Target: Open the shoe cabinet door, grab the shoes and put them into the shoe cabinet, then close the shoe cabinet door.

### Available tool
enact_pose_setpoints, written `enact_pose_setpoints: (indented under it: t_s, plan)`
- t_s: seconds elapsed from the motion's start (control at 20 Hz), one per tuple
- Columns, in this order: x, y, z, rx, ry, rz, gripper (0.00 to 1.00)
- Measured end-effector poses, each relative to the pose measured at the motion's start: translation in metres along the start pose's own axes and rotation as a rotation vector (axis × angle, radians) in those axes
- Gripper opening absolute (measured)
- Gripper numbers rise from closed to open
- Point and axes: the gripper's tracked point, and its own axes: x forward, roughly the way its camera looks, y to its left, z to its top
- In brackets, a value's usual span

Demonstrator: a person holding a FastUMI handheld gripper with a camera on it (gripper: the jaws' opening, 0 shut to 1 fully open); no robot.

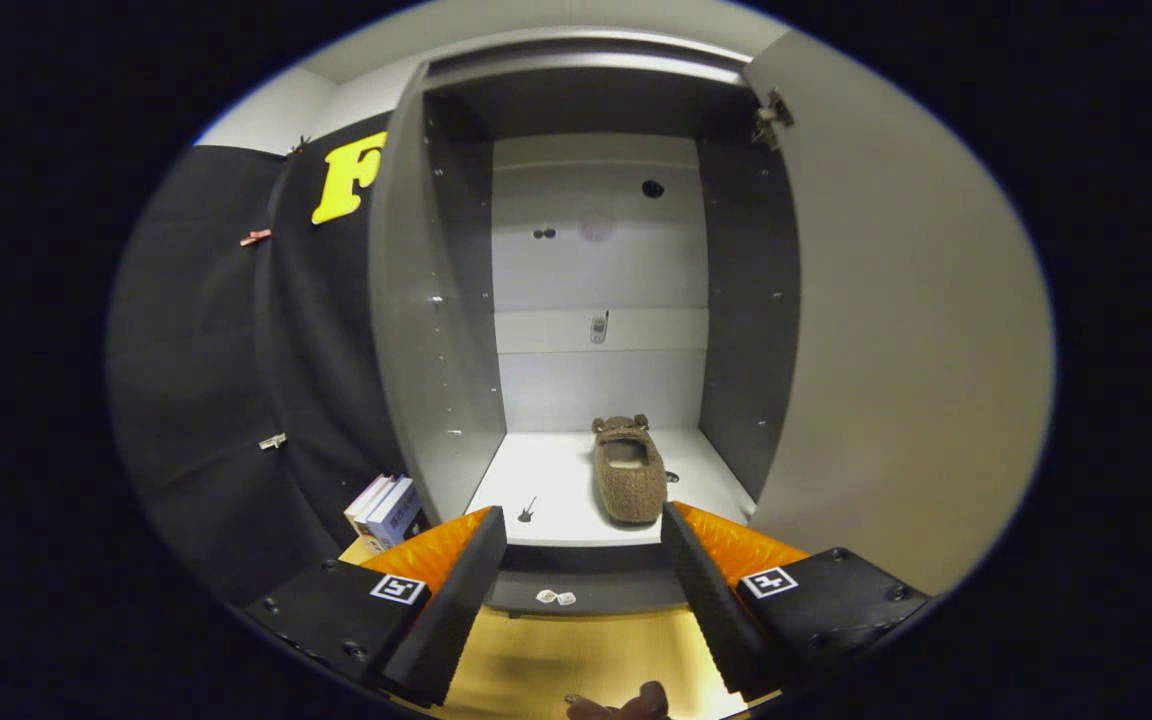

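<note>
The shoe cabinet (pixel 436 330) stands straight ahead with its door (pixel 896 330) swung wide open to the right. A brown fuzzy shoe (pixel 628 468) lies on the cabinet's white bottom shelf (pixel 546 480), heel toward the back wall, toe toward the front lip. My gripper (pixel 584 530) is open with nothing between its fingers. It hangs in front of the cabinet's lower edge, and the shoe sits just beyond the fingertips, nearer the right finger (pixel 706 590).
A few books (pixel 386 508) stand against the cabinet's left side on the wooden floor (pixel 556 660). Black cloth covers the wall on the left. A dark brown thing (pixel 626 706) shows on the floor beneath the fingers. A small dark item (pixel 527 511) lies on the shelf's left front.
</note>
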Motion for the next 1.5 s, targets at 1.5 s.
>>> enact_pose_setpoints:
  t_s: [1.5]
  plan:
    - [-0.182, -0.317, -0.007, 0.049, -0.103, -0.155, 0.98]
